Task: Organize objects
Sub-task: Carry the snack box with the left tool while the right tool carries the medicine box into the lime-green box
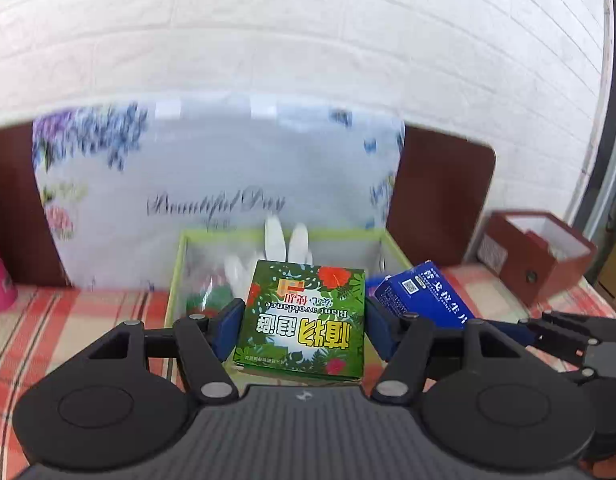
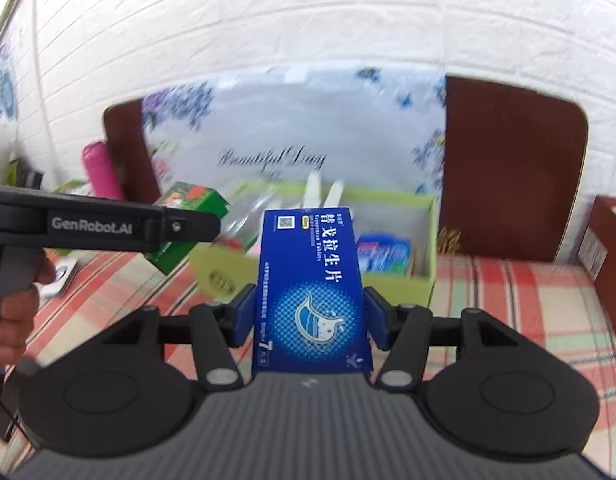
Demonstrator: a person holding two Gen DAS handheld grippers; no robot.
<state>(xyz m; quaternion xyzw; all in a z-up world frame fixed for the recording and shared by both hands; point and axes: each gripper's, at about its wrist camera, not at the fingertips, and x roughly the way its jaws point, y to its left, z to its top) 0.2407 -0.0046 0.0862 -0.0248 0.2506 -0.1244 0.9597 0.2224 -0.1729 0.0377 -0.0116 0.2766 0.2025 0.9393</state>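
Clamped in the left gripper [image 1: 303,320], the green plant-print box [image 1: 303,320] hangs over the lime storage bin [image 1: 175,268]; just beside it, the right gripper [image 2: 310,316] pinches the blue tablet box [image 2: 312,292]. Risk: 2 boxes converging could collide at the bin's rim and twist loose.

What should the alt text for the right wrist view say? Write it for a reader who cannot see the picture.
The right claw grips a blue medicine box above a red plaid cloth, in front of an open light-green box holding small packets. At left, the left claw carries a green leaf-print box; behind stand a floral "Beautiful Day" panel and a white brick wall.
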